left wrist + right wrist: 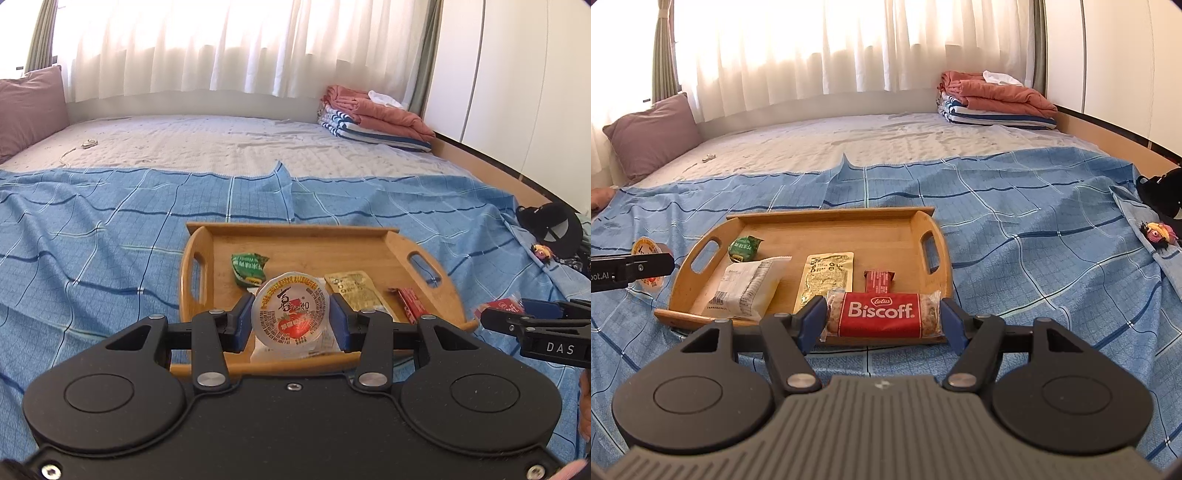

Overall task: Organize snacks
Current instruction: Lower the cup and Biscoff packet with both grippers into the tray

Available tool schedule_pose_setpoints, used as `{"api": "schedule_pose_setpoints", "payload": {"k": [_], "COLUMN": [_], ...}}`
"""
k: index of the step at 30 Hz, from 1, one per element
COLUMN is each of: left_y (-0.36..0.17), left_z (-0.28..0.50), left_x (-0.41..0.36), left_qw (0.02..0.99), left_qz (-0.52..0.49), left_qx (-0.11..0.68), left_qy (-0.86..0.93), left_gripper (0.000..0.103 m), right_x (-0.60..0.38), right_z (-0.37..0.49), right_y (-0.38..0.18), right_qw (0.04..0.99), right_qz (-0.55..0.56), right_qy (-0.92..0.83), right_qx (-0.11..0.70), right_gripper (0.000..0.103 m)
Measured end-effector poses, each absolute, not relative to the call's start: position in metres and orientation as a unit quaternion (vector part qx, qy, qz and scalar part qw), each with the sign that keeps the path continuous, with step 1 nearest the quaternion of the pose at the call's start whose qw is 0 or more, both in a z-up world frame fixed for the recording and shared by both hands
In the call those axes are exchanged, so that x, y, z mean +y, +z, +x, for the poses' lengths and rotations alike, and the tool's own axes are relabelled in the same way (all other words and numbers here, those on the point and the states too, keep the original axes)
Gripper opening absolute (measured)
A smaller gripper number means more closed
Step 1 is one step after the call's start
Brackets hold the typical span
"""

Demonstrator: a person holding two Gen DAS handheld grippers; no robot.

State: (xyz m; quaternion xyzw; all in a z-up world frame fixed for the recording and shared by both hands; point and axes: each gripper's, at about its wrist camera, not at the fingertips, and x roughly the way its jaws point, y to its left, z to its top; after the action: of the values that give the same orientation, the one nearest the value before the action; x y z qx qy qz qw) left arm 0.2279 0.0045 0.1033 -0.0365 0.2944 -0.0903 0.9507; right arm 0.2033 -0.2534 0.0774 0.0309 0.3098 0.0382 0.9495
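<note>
A wooden tray (295, 236) (849, 227) lies on the blue checked bedspread. In it are a green packet (248, 268) (745, 246), a white wrapped snack (750, 288), a beige sachet (354, 288) (827, 278) and a small red bar (412, 302) (879, 281). My left gripper (291, 317) is shut on a round jelly cup (291, 308) (646, 247), held at the tray's near left edge. My right gripper (882, 317) is shut on a red Biscoff packet (882, 314) (502, 306), held above the tray's near right edge.
A black cap (550, 227) and a small doll (1160, 232) lie at the bed's right edge. Folded blankets (373, 114) sit at the far right, a purple pillow (653, 136) at the far left. A small controller with a cord (88, 144) lies on the bare mattress.
</note>
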Motion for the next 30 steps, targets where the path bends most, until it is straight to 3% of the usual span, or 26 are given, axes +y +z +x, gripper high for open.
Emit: {"api": "schedule_pose_setpoints", "payload": {"k": [15,30], "left_y": [0.109,0.054], "left_z": [0.320,0.405], "left_x": [0.000,-0.019], "left_qw": [0.936,0.916], "left_qz": [-0.069,-0.075], "left_qx": [0.330,0.386], "left_qy": [-0.106,-0.077], "left_gripper": [0.041,0.041], "right_x": [-0.261,-0.242], "right_z": [0.292,0.365], "right_y": [0.077,0.042], "right_qw": [0.933,0.916], "right_qz": [0.081,0.047], "right_qy": [0.038,0.048], "right_qx": [0.348,0.396], "right_gripper": [0.068,0.068]}}
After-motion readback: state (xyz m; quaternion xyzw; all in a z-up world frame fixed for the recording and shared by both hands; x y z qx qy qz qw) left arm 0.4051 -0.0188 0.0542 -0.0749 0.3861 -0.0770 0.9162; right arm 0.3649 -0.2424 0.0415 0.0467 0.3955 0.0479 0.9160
